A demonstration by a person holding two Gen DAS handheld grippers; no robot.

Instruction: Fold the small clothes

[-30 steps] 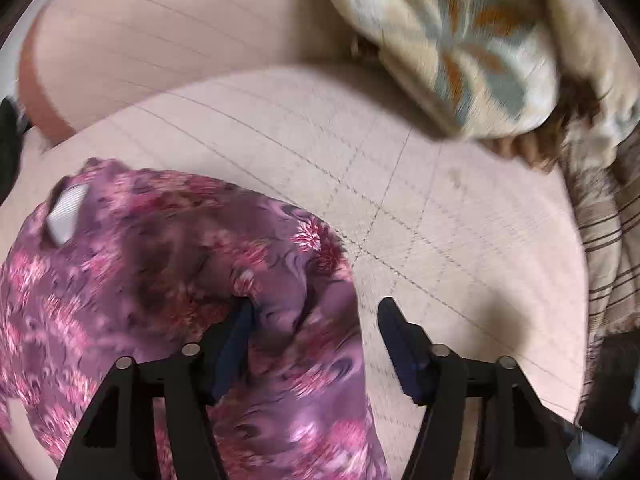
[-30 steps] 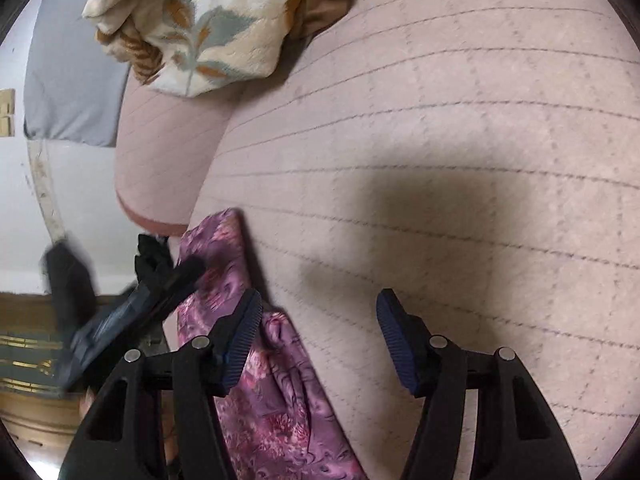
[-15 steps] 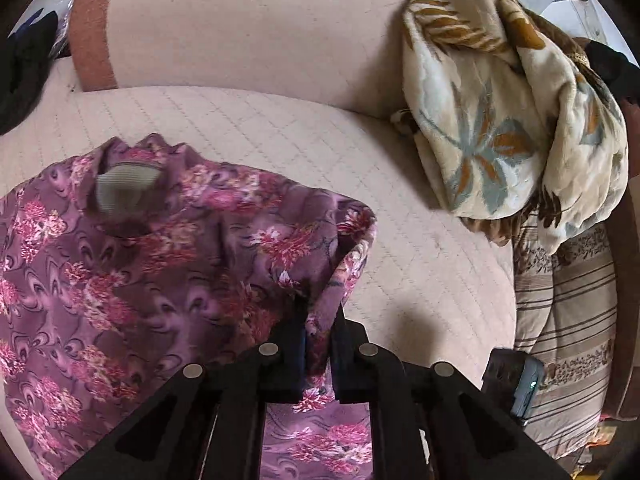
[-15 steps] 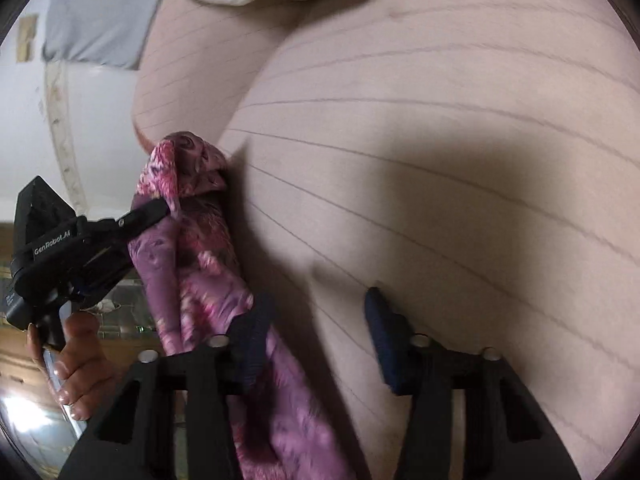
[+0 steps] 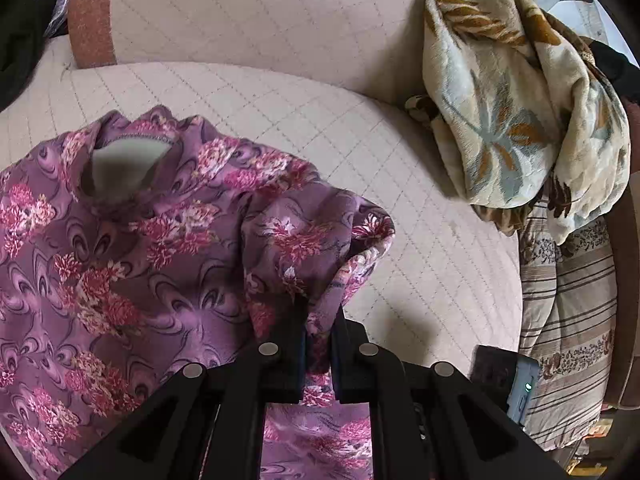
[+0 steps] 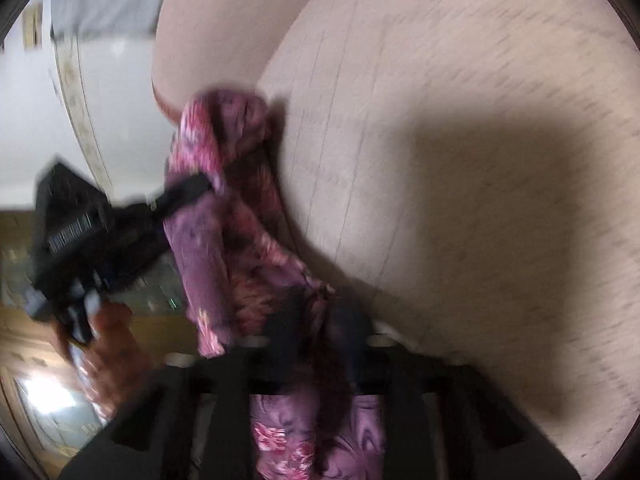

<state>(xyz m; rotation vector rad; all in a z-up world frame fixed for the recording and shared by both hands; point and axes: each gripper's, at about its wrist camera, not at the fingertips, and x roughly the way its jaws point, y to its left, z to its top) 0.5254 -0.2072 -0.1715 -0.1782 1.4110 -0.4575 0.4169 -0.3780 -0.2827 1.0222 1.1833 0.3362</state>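
Note:
A purple garment with pink flowers (image 5: 132, 264) lies on a beige quilted sofa seat (image 5: 432, 264), its neck opening at the upper left. My left gripper (image 5: 319, 328) is shut on a raised fold at the garment's right edge. In the blurred right wrist view the same garment (image 6: 224, 216) hangs lifted off the seat (image 6: 460, 160). My right gripper (image 6: 320, 320) is shut on its lower part. The left gripper (image 6: 192, 192) shows there too, clamped on the cloth higher up and held by a hand.
A cream floral blanket (image 5: 520, 92) is heaped on the sofa's right side over a striped cloth (image 5: 568, 352). The sofa backrest (image 5: 260, 12) rises behind the seat. A dark device (image 5: 508, 376) sits at the seat's right edge. A white wall (image 6: 36, 120) is at left.
The left gripper closed on the garment's edge and lifted it. The right gripper, open half a second ago, has now closed on the garment, which hangs between both grippers.

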